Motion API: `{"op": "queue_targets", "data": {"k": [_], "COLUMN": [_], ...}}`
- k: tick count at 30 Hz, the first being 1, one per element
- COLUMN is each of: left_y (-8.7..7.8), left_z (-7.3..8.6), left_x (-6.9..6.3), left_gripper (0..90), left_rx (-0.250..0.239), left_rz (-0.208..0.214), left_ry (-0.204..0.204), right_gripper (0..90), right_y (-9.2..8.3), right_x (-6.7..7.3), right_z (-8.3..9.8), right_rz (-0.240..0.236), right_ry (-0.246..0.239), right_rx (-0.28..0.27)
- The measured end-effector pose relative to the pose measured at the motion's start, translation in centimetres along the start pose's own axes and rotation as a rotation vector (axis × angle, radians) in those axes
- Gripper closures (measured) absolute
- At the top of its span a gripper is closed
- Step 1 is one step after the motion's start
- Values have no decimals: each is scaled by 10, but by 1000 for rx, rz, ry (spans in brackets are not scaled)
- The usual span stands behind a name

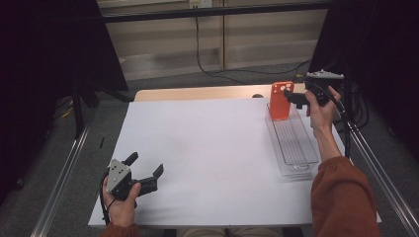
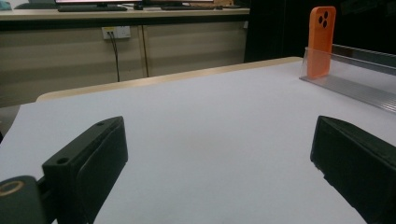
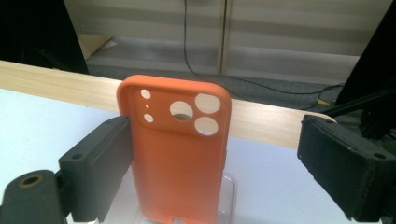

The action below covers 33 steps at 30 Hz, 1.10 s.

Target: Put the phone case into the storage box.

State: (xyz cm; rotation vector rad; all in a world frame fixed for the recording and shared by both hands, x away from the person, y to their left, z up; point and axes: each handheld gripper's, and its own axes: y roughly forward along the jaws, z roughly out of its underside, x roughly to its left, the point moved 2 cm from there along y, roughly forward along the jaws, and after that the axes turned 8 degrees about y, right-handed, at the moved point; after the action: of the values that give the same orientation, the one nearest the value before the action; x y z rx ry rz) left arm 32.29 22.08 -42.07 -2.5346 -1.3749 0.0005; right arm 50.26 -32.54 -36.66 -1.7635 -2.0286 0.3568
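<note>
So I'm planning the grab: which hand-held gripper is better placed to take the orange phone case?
Right: its open jaws already flank the case standing in the tray. The left sits far across the table.

Phone case (image 1: 281, 100) stands upright in tray's (image 1: 296, 158) far end.

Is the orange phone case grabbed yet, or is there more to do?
Done so far: the orange phone case stands upright at the far end of the clear tray. In hand: the right gripper has its open jaws either side of the case, one pad about touching, the other apart. Left: closing on it and moving it, probably. The left gripper rests open on the white table.
</note>
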Motion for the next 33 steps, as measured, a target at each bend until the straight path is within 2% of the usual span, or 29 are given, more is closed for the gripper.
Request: {"op": "queue_targets", "data": {"k": [4,8,12,15,18,29,31,33], "left_y": [-1,-1,-2,-3,-4,-5,-5,-5], "left_z": [0,0,0,0,0,0,0,0], "left_x": [0,0,1,1,1,2,1,1], "left_gripper": [39,39,39,39,40,42,42,42], "left_rx": [-2,-5,-4,-5,-9,-11,-9,-9], "left_rz": [2,3,-3,-8,-7,-13,-13,-14], "left_ry": [-2,-4,-2,-8,-9,-4,-6,-6], "right_gripper": [78,77,57,43,42,30,25,15], "right_y": [-4,-11,-16,-19,-24,-42,-45,-50], "right_x": [0,1,1,3,4,5,6,6], "right_z": [4,5,7,9,9,22,24,27], "right_rz": [19,15,31,11,8,-35,-37,-55], "right_ry": [0,11,17,23,22,15,-1,-14], "right_rx": [-18,-39,-78,-82,-129,-144,-128,-153]}}
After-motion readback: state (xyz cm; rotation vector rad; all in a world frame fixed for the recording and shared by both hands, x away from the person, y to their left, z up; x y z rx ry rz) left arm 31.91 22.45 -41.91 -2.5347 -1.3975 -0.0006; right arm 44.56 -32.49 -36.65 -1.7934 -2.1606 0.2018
